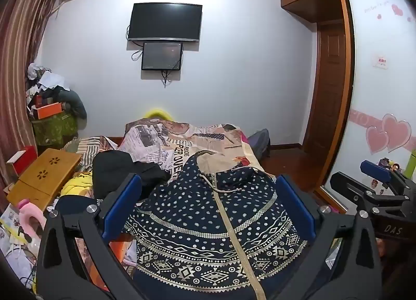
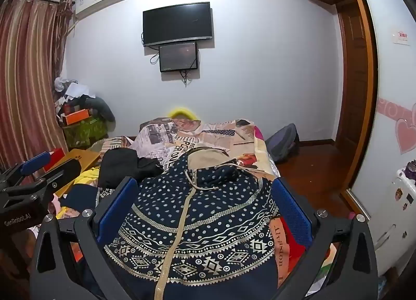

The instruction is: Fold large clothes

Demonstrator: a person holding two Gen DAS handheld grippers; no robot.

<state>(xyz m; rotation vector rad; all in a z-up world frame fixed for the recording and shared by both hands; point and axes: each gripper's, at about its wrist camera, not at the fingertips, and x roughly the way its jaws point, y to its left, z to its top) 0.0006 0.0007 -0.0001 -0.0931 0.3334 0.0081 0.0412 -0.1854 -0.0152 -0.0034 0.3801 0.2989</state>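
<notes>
A navy hooded jacket (image 1: 208,222) with white dots, cream geometric bands and a beige zipper lies spread on the bed, hood pointing away; it also shows in the right wrist view (image 2: 197,222). My left gripper (image 1: 208,201) is open above its lower part, blue pads wide apart, holding nothing. My right gripper (image 2: 200,203) is open the same way, beside the left one. The right gripper also shows at the right edge of the left wrist view (image 1: 377,183), and the left gripper at the left edge of the right wrist view (image 2: 36,170).
The bed has a newspaper-print cover (image 1: 182,138). Black clothes (image 1: 122,172) and yellow cloth lie left of the jacket. A wooden lap table (image 1: 44,177) and a clutter pile (image 1: 52,107) stand at left. A backpack (image 2: 283,141) sits on the floor at right, near the wardrobe (image 1: 377,92).
</notes>
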